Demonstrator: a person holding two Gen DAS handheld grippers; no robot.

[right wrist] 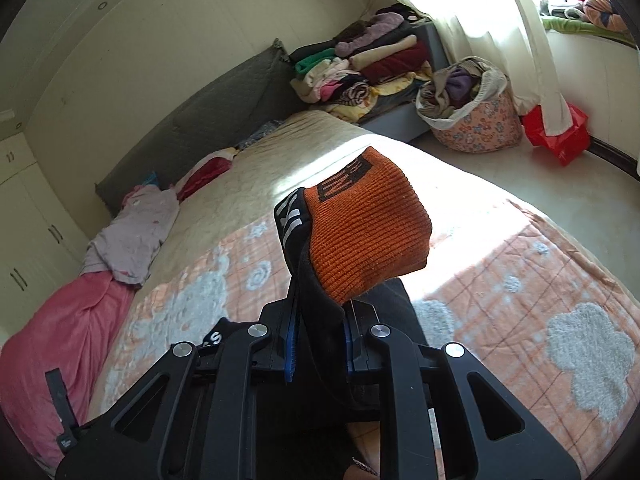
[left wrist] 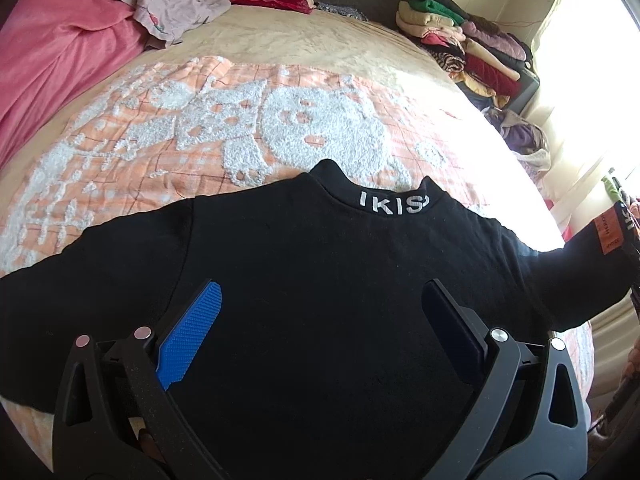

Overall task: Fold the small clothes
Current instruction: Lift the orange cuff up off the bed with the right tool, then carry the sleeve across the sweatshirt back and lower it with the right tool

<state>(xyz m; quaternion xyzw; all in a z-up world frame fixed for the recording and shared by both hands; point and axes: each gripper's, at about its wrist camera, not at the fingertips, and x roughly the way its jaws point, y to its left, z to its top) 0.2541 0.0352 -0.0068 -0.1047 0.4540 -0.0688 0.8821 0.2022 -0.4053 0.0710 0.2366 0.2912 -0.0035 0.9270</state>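
Left wrist view: one black top [left wrist: 304, 280] lies flat on the bed [left wrist: 320, 64], collar away, sleeves running left to right. Over its middle the left gripper [left wrist: 320, 320] hangs spread and empty. Off to the right (the nearer hand for this fold), the right gripper [right wrist: 320, 344] pinches the one orange-cuffed sleeve [right wrist: 368, 232], raised clear of the bedspread, body lying leftward.

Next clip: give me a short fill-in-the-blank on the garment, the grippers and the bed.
1. The right gripper is shut on the sleeve's ____ knit cuff.
2. The black top lies on the bed with white ____ on its collar.
3. The left gripper, above the top, has its jaws ____.

Missing words: orange; letters; open
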